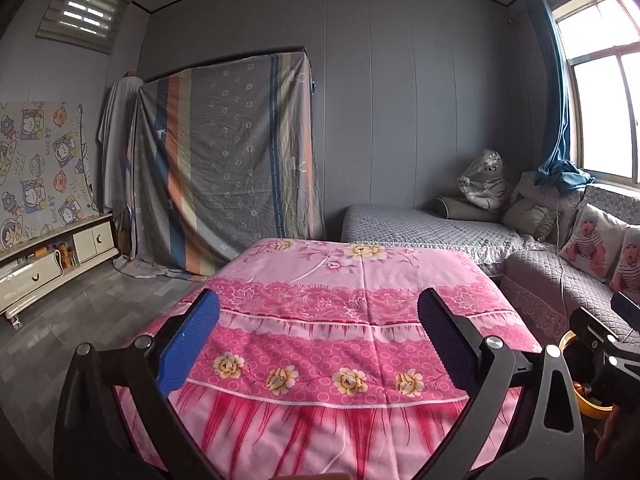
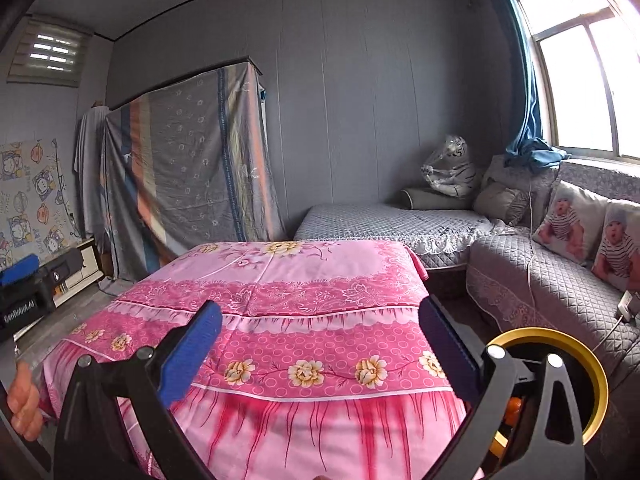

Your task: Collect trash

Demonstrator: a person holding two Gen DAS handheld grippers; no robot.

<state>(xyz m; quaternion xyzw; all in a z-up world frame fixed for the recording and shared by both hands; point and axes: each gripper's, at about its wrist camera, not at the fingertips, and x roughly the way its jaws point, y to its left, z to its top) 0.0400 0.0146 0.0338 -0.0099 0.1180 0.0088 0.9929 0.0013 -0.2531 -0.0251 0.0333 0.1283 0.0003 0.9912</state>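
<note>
your left gripper (image 1: pixel 318 344) hovers over the bench (image 1: pixel 360 280) with its blue fingers (image 1: pixel 190 348) spread wide, nothing between them. your right gripper (image 2: pixel 320 350) does the same, fingers (image 2: pixel 192 354) wide apart and empty, above the pink flowered cloth (image 2: pixel 304 308) that covers the bench. no loose trash shows on the cloth in either view. the trash bin (image 2: pixel 560 336), round with a yellow rim, stands on the floor just right of the bench, between it and the grey sofa (image 2: pixel 560 280), mouth facing up; something orange sits inside, too hidden to name. the right view shows most of that rim, while the left view catches only a yellow sliver of it behind the right gripper's body. the right view alone reads "genrobot.ai" on the left gripper's black housing at the left edge, with your hand (image 2: pixel 24 404) below it. the left view alone shows the white cabinet (image 1: pixel 52 264) clearly, under a cartoon wall sheet (image 1: pixel 40 168) whose lettering is too small to read.
</note>
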